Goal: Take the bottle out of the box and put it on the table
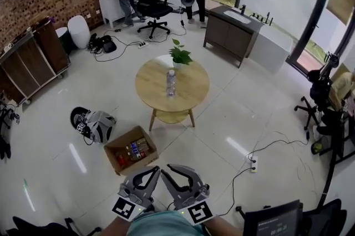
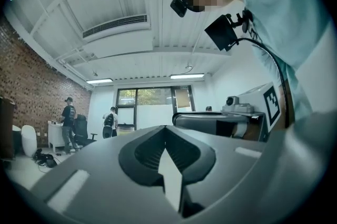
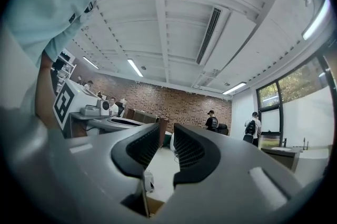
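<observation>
Head view: bottle (image 1: 171,83) upright on table (image 1: 148,84), box (image 1: 131,149) on floor (image 1: 238,113)

One round table (image 1: 194,88), one upright clear bottle (image 1: 171,83), one potted plant (image 1: 180,55), one cardboard box (image 1: 117,143), one sink cabinet (image 1: 227,32).

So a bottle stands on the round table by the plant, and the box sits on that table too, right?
No. The bottle stands on the round table by the plant, but the box sits on the floor beside the table; the head view shows this.
</observation>
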Available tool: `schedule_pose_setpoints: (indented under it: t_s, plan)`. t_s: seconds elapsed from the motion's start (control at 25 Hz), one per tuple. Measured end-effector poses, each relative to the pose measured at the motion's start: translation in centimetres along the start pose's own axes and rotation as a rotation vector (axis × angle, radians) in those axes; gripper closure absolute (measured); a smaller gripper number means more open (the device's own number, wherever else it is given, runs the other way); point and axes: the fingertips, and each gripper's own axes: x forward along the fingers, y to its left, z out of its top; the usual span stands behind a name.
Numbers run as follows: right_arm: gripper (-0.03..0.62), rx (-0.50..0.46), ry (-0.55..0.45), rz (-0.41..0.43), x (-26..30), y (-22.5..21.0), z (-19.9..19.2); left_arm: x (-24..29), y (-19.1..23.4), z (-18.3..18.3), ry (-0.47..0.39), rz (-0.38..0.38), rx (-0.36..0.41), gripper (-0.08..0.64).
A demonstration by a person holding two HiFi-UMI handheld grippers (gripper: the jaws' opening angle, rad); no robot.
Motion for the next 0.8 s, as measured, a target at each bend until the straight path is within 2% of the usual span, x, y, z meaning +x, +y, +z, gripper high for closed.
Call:
schedule_pose_setpoints:
  t_s: [0.16, 0.56, 0.72, 0.8]
  plan:
    - [0.526, -0.006, -0.023, -0.021, -0.2, 0.6, 0.3, -1.0, 0.0, -0.1, 0.008, -0.020, 0.012, 0.549]
    - [0.548, -0.016, -0.045, -0.046, -0.9, 0.5, 1.0, -1.5, -0.1, 0.5, 0.001, -0.006, 0.026, 0.549]
    - [0.554, -0.018, -0.046, -0.045, -1.2, 0.4, 1.1, -1.2, -1.1, 0.1, 0.036, -0.019, 0.090, 0.549]
    - [0.557, -0.014, -0.061, -0.054, -1.3, 0.0, 1.3, -0.9, -1.4, 0.1, 0.039, -0.027, 0.093, 0.549]
